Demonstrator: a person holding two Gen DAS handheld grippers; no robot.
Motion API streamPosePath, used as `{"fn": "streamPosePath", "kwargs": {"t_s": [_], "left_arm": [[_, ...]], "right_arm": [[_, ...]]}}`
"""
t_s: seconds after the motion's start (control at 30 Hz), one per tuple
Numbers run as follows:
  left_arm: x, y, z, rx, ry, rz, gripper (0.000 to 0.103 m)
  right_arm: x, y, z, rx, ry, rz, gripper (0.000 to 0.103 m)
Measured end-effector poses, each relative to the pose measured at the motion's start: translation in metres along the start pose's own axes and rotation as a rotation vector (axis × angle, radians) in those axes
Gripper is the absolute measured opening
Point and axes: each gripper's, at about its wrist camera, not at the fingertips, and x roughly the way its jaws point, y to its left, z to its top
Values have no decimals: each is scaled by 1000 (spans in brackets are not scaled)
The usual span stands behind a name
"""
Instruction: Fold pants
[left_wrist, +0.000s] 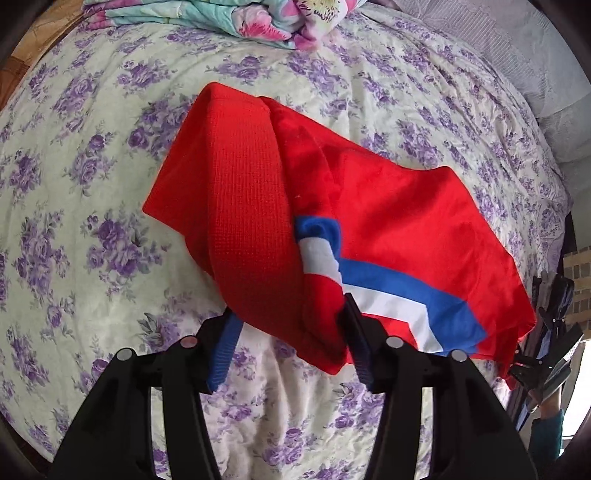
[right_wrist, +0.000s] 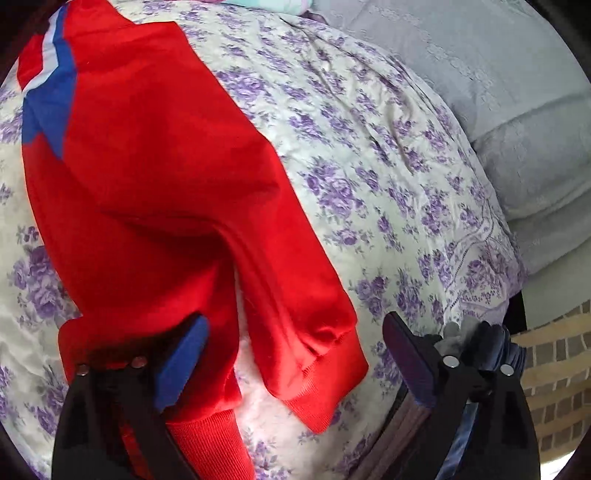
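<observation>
Red knit pants (left_wrist: 243, 192) with a blue-and-white chevron stripe lie bunched on the purple-flowered quilted bedspread (left_wrist: 74, 184), ahead of both jaws. The left gripper (left_wrist: 291, 325) has its jaws spread, waistband fabric draped between them. The right gripper (right_wrist: 295, 332) gapes wide over the ribbed cuffs, its left finger partly cloth-covered.

One pair of red pants (left_wrist: 258, 192), two hand-held grippers, one floral bedspread (left_wrist: 92, 155), one folded blanket (left_wrist: 236, 18).
</observation>
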Motion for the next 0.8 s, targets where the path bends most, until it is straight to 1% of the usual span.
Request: {"fn": "streamPosePath", "kwargs": {"t_s": [0.03,0.07,0.1,0.13,0.17,0.37,0.43,0.5,0.57,0.63,0.7,0.73,0.77,0.8], "left_arm": [[-1,0,0,4,-5,-2,36],[-4,0,1,-5,-13,-14,30],[-8,1,3,-11,-21,-38,24],[-14,1,6,-18,-30,-63,21],[-21,1,9,-27,-43,-76,20],[-58,-13,40,-60,-99,-184,19],[-66,-22,52,-57,-102,-205,19],[-71,-27,65,-76,-96,-233,19],[-74,-31,83,-104,-94,-257,19],[-74,-30,107,-157,-96,-266,19],[-66,-24,138,-236,-94,-255,19],[-58,-21,155,-281,-85,-239,20],[-48,-16,173,-320,-77,-222,28],[-39,-14,189,-338,-77,-194,37]], "right_arm": [[5,-5,3,37,26,83,28],[9,-12,5,99,59,161,5],[8,-22,5,165,62,198,5],[5,-31,5,206,46,228,5],[1,-38,5,224,41,243,5],[-21,-81,14,283,-21,258,5],[-23,-88,19,271,-34,241,5],[-21,-96,24,296,-39,279,5],[-19,-105,34,290,-49,302,5],[-11,-118,47,293,-44,332,5],[7,-140,67,333,-36,332,5],[21,-154,78,376,-28,317,6],[38,-169,90,439,-11,270,23],[53,-180,100,488,21,200,43]]}}
